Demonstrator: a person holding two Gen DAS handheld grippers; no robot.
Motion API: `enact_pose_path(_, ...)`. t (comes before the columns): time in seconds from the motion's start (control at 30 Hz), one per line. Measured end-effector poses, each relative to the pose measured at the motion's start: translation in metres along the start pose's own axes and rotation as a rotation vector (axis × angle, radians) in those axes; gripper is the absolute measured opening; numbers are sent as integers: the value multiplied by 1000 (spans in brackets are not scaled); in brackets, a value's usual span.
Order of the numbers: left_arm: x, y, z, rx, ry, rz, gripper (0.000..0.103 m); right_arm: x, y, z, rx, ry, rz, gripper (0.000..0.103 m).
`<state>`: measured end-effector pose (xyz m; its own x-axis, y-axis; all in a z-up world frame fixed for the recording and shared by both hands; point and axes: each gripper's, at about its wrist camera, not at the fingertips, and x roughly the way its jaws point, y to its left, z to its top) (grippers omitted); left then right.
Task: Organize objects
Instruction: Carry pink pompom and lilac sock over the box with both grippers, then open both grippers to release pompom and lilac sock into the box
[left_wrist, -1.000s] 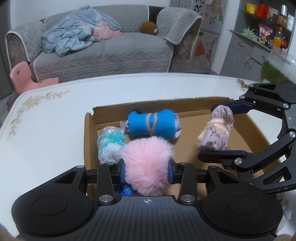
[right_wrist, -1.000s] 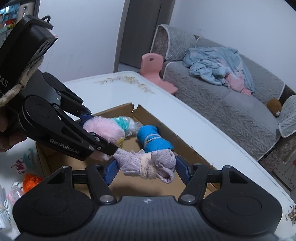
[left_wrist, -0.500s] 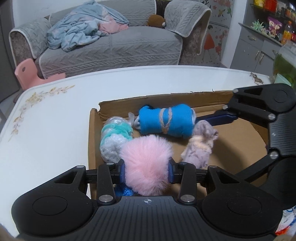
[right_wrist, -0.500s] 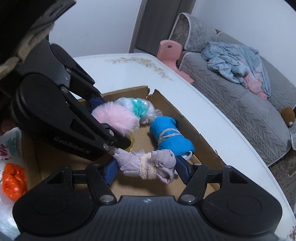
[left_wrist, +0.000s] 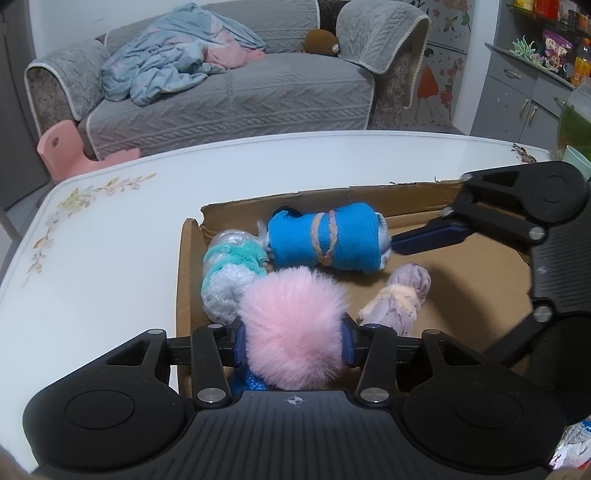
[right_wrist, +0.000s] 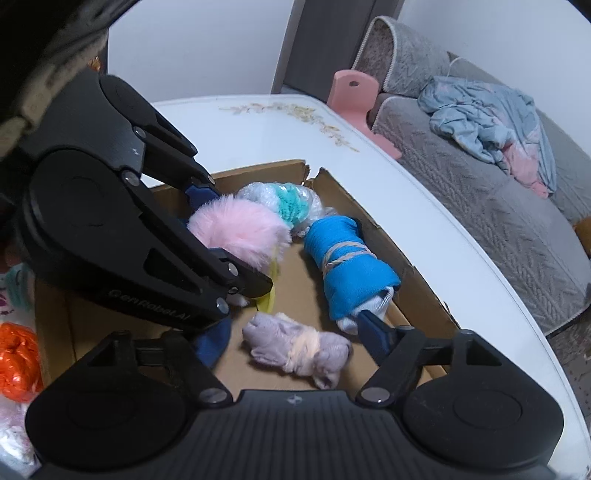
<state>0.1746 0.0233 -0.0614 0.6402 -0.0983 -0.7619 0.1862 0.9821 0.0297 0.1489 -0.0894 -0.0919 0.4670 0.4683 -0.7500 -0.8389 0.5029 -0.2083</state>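
While both grippers sit low over the cardboard box (left_wrist: 186, 280), I'm letting go on both sides. My right gripper (right_wrist: 291, 332) has its jaws opening, wide apart now; the lilac sock bundle (right_wrist: 299, 350) lies on the box floor between them, clear of both pads as far as I can see. My left gripper (left_wrist: 293, 345) has its jaws opening too, but the pink pompom (left_wrist: 291, 328) fills the gap, fur touching both pads, so not released yet.

To finish well, I judge: open the left wider until the fur springs free, then lift straight out so nothing drags. Same for the right, pull up, don't sweep sideways into the blue sock roll (left_wrist: 325, 240), which lies just beside its far finger in the right wrist view.

Other items in the box: a white and teal bundle (left_wrist: 229, 273) at the box's upper left corner in the left view, touching the pompom.

Box sits on a glossy white table (left_wrist: 103, 236) with a flower print near the edge. Behind it, a grey sofa (left_wrist: 229, 92) with a crumpled blue blanket (left_wrist: 166, 70); cabinet (left_wrist: 524, 96) at upper right. An orange bag (right_wrist: 16, 362) lies outside the box, at left of the right view.
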Motion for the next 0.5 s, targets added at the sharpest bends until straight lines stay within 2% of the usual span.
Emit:
enact_pose_path(0.1,2,-1,0,2,4,10,62,-7,2,-7,5,3,-3,79)
enact_pose_path(0.23,2,-4,1,1,6,20,65,-10,-1,-11,25,17,-1,79)
enact_pose_path(0.5,-9,-8,2,12,-18,36,74,-6,0,-9,53,32,12,67)
